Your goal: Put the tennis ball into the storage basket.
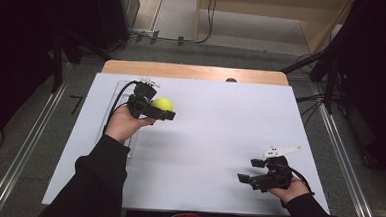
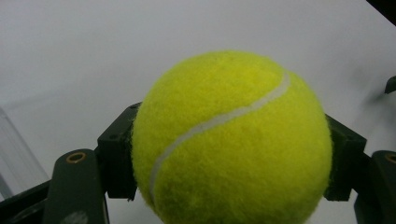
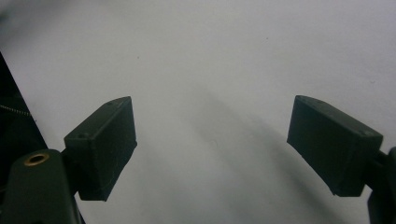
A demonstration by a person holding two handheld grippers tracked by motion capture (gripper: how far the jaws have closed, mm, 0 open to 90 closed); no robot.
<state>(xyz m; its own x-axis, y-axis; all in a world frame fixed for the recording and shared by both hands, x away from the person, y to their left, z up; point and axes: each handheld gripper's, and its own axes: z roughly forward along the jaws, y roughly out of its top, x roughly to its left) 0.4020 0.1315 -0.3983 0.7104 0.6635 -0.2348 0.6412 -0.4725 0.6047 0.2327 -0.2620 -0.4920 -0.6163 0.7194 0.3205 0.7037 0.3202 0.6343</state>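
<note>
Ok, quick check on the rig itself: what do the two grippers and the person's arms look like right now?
Both are black two-jaw handheld tools with blocky rectangular pads. The left gripper trails a black cable from its rear; the right gripper carries a pale three-cornered plate on top and also has a black cable. Brass-coloured eyelets sit in the jaw arms. The person wears black long sleeves.

Both forearms wear black sleeves [image 1: 99, 178], and each hand carries a black two-jaw gripper: the left gripper [image 1: 153, 108] trails a black cable, the right gripper [image 1: 257, 173] bears a pale three-cornered plate.
</note>
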